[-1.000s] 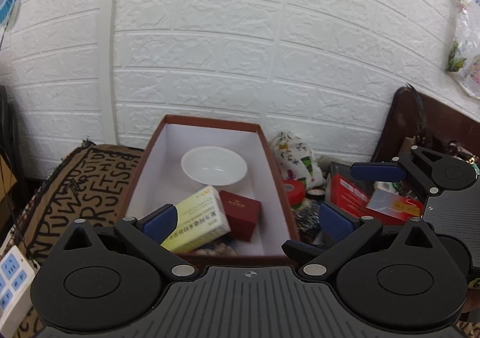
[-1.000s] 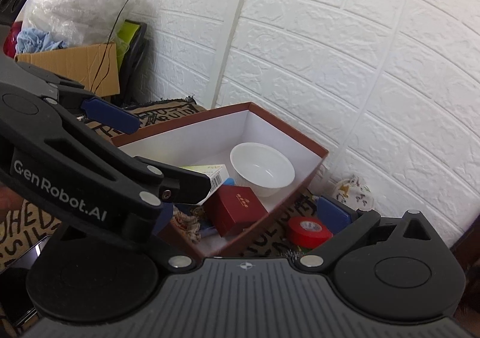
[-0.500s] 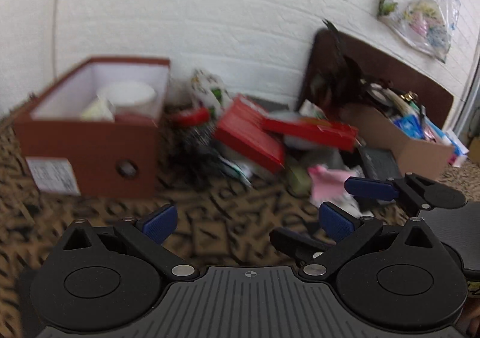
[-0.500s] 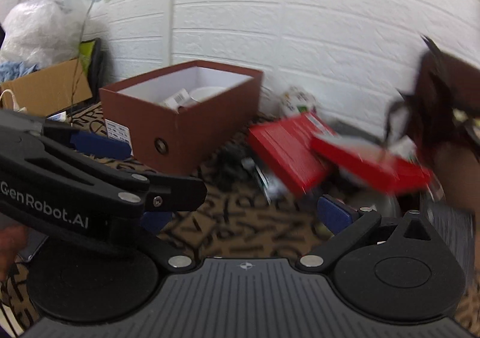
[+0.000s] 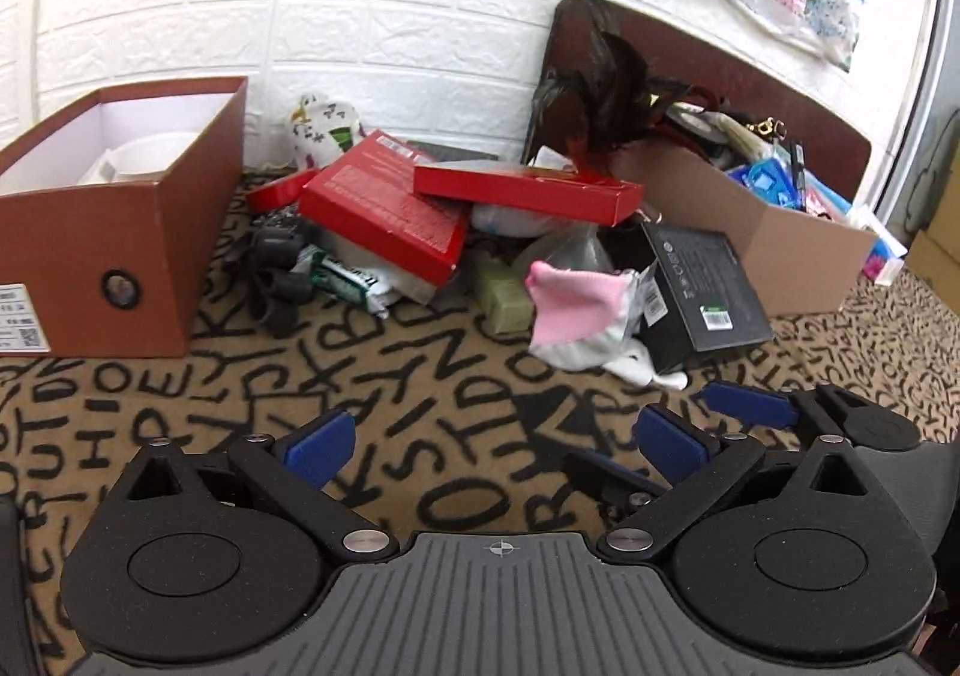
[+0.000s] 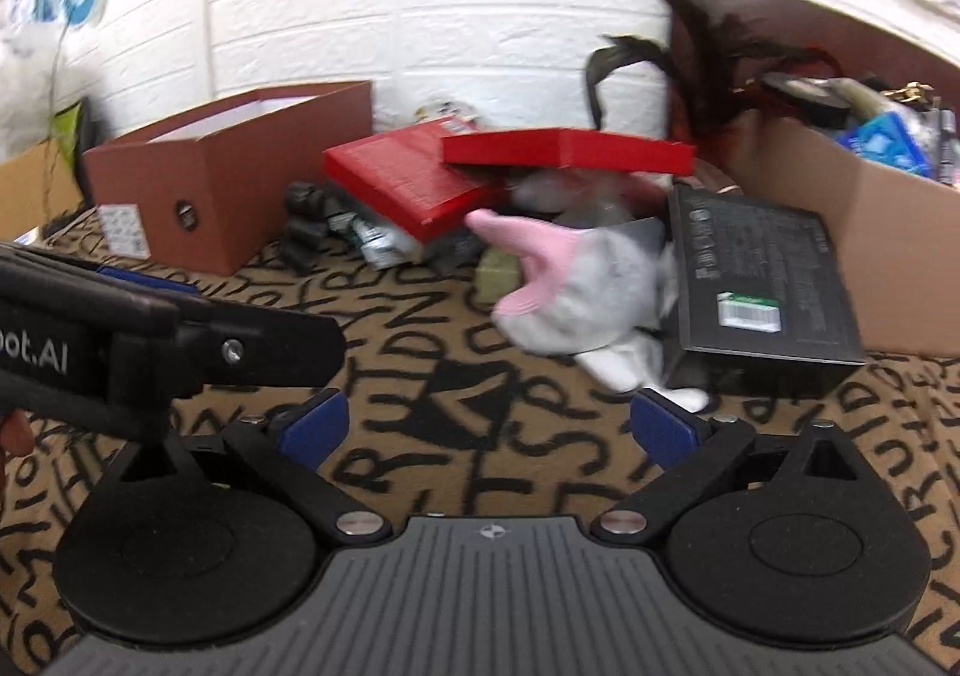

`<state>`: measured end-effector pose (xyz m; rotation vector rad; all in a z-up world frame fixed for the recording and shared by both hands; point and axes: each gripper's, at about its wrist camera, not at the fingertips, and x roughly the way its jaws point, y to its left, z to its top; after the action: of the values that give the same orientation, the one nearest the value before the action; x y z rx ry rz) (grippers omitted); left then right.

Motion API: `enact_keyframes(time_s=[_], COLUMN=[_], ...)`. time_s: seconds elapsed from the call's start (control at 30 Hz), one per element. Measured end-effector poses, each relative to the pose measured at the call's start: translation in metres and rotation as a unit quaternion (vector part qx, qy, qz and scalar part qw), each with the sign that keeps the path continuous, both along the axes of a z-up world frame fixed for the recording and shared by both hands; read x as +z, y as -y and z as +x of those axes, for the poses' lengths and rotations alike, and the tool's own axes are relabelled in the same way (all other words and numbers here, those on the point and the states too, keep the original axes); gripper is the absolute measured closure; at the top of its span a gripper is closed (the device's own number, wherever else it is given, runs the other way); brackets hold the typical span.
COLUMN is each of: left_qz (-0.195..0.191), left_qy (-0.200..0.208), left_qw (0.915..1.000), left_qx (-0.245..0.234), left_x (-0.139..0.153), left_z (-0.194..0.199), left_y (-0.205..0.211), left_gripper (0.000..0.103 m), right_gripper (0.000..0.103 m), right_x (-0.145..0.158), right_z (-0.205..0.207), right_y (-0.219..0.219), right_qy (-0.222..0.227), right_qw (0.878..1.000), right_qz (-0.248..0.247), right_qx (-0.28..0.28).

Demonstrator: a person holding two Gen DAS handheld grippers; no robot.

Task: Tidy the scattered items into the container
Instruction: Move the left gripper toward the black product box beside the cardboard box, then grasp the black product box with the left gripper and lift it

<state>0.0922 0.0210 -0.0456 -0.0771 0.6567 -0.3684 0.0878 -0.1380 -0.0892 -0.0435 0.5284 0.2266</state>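
The brown shoebox [image 5: 174,232] stands at the left on the lettered rug, with a white bowl [image 5: 153,154] inside; it also shows in the right wrist view [image 6: 234,178]. Scattered items lie in a pile right of it: two red boxes [image 5: 384,208] [image 5: 528,187], a pink-and-white cloth [image 5: 576,310], a black box [image 5: 696,286], a green bar [image 5: 507,298]. My left gripper [image 5: 495,439] is open and empty above the rug. My right gripper [image 6: 486,427] is open and empty, facing the cloth [image 6: 558,286] and the black box [image 6: 762,280].
A cardboard box [image 5: 774,238] full of odds and ends stands at the right against a dark board. A printed pouch [image 5: 321,127] leans on the white brick wall. Black cords [image 5: 276,268] lie beside the shoebox. The left gripper's arm [image 6: 168,334] crosses the right wrist view.
Both grippers have pulled back from above the shoebox and swung right and down to the rug, now facing the pile of scattered items. Both stay open and empty.
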Motion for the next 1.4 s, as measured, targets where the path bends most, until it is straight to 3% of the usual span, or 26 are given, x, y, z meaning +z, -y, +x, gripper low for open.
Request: enact_keyframes(time_s=[0.23,0.43,0.63,0.83,1.0,1.13,1.4], left_qz=[-0.029,-0.052,-0.045,-0.053,-0.061,-0.062,-0.049], left_qy=[-0.021,-0.043,-0.04,-0.077,-0.097,-0.1,-0.099], left_qw=[0.9992,0.9958,0.9943,0.9906,0.9895,0.9893,0.9901], left_qx=[-0.018,-0.061,-0.088,-0.1,-0.088,-0.087,-0.086], left_x=[-0.002,-0.001,0.002,-0.011,-0.023,-0.024,-0.015], left_z=[0.017,0.037,0.059,0.085,0.103,0.103,0.064], left_y=[0.032,0.073,0.113,0.136,0.142,0.14,0.114], left_gripper=[0.006,0.013,0.015,0.027,0.028,0.039,0.035], right_gripper=[0.006,0.005,0.002,0.0,0.0,0.0,0.0], right_x=[0.005,0.003,-0.003,-0.007,-0.008,-0.008,0.003], right_z=[0.005,0.024,0.04,0.053,0.058,0.062,0.038], right_y=[0.033,0.069,0.083,0.088,0.092,0.092,0.08], right_qy=[0.025,0.018,0.021,0.03,0.025,0.015,-0.005], right_qw=[0.998,0.996,0.997,0.997,0.998,0.998,0.999], right_qz=[-0.032,-0.039,-0.039,-0.053,-0.045,-0.035,-0.017], right_qx=[-0.047,-0.084,-0.071,-0.055,-0.044,-0.045,-0.035])
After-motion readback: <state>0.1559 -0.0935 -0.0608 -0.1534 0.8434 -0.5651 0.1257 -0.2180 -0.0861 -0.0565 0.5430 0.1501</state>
